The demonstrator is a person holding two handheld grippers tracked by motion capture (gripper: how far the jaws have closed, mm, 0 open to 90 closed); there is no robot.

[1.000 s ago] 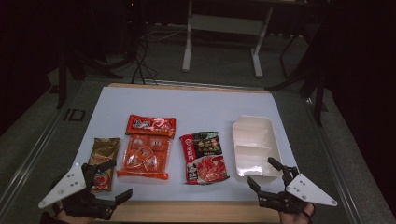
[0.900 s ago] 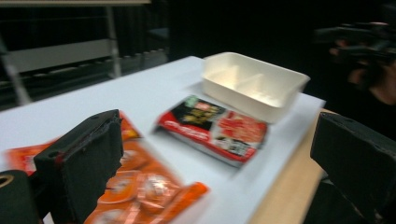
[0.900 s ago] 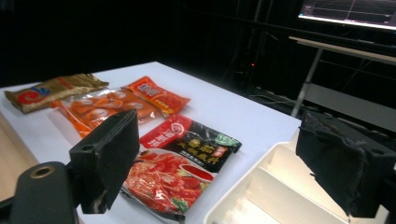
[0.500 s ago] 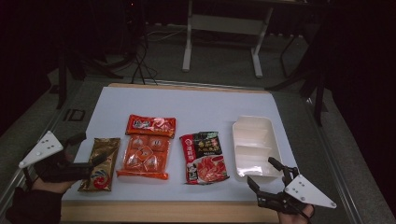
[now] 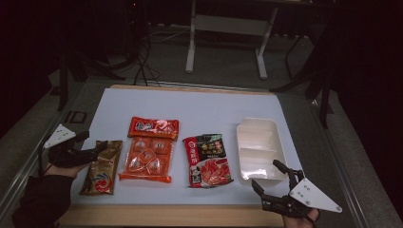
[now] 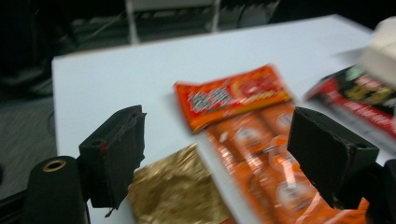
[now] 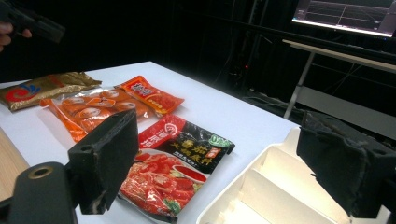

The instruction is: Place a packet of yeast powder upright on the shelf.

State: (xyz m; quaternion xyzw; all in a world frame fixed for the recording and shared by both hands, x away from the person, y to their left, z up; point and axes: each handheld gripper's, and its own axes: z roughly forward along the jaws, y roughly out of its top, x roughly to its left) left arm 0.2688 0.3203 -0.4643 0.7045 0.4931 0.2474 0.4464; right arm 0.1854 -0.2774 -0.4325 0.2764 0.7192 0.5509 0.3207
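A gold-brown snack packet (image 5: 101, 167) lies at the front left of the white table (image 5: 209, 107). My left gripper (image 5: 100, 149) comes in from the left at the packet's far end. Its jaws have just been closing and still stand apart. In the left gripper view the gold packet (image 6: 180, 191) lies low between the open left gripper (image 6: 215, 158), with no pad pressing on it. My right gripper (image 5: 265, 173) rests open at the near end of the white divided tray (image 5: 260, 142), nothing between its jaws. The right gripper (image 7: 224, 163) looks over the tray (image 7: 280, 196).
An orange multi-pack (image 5: 147, 159) lies right of the gold packet, with a red-orange packet (image 5: 153, 127) at its far end. A red and black sauce packet (image 5: 208, 159) sits between the multi-pack and the tray. A wooden edge (image 5: 161, 214) runs along the table's front.
My left gripper has swung from the table's front left corner out to the left and up to the gold packet's far end. The right gripper has stayed put.
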